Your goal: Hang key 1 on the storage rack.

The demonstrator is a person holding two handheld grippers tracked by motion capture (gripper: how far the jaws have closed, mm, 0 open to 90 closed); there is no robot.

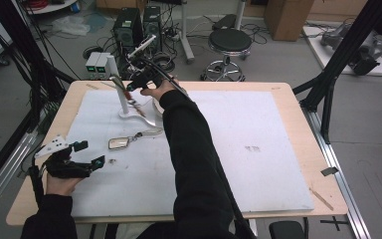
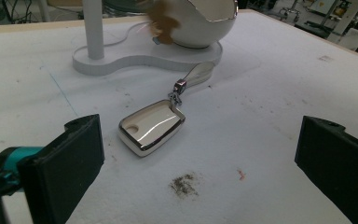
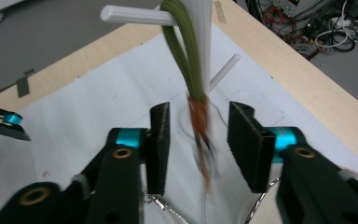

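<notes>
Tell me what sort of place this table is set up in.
Most likely a lab or workshop rather than a home. Behind the table stand computer towers with cables tangled across the floor, two small bench instruments beside them, a rolling stool, and a black metal frame around the table.

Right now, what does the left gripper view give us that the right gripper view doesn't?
Left gripper view: the silver key fob lying flat on the white mat, its strap running toward the white bowl on the stand base, with wide-open jaws either side.

Right gripper view: a green cord loop hanging from the stand's peg, its orange tassel between the right gripper pads, not pressed.

Both: the white stand and mat.
</notes>
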